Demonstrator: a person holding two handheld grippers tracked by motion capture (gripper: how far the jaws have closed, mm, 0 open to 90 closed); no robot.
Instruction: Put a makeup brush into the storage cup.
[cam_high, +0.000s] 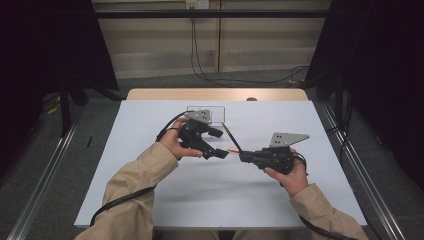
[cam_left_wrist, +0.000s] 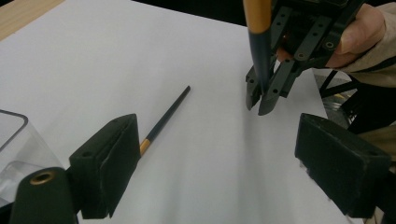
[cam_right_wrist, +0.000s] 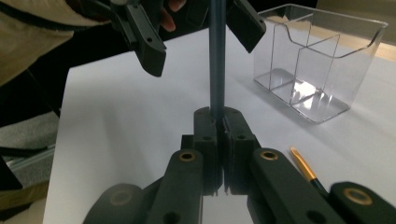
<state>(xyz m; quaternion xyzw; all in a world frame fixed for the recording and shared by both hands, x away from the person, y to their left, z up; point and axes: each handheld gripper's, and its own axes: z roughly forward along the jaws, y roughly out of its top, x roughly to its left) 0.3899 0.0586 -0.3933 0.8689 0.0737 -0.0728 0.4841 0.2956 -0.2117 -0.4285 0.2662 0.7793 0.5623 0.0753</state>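
Observation:
My right gripper (cam_high: 242, 156) (cam_right_wrist: 222, 114) is shut on a thin dark pencil (cam_high: 231, 137) (cam_right_wrist: 217, 60) with an orange upper part (cam_left_wrist: 257, 18). The pencil slants up and away from the jaws. My left gripper (cam_high: 220, 143) (cam_left_wrist: 217, 140) is open with nothing between its pads, and it faces the right gripper (cam_left_wrist: 259, 100) from close by. In the right gripper view the held pencil rises between the left gripper's fingers (cam_right_wrist: 149, 44) without touching them. A second dark pencil with an orange end (cam_left_wrist: 163, 119) (cam_right_wrist: 303, 168) (cam_high: 233, 149) lies flat on the white table.
A clear plastic holder with compartments (cam_right_wrist: 317, 60) (cam_high: 220, 112) stands empty on the table beyond the left gripper. The white sheet (cam_high: 200, 190) covers the table, with a wooden strip (cam_high: 215, 94) at its far edge. Cables trail from both grippers.

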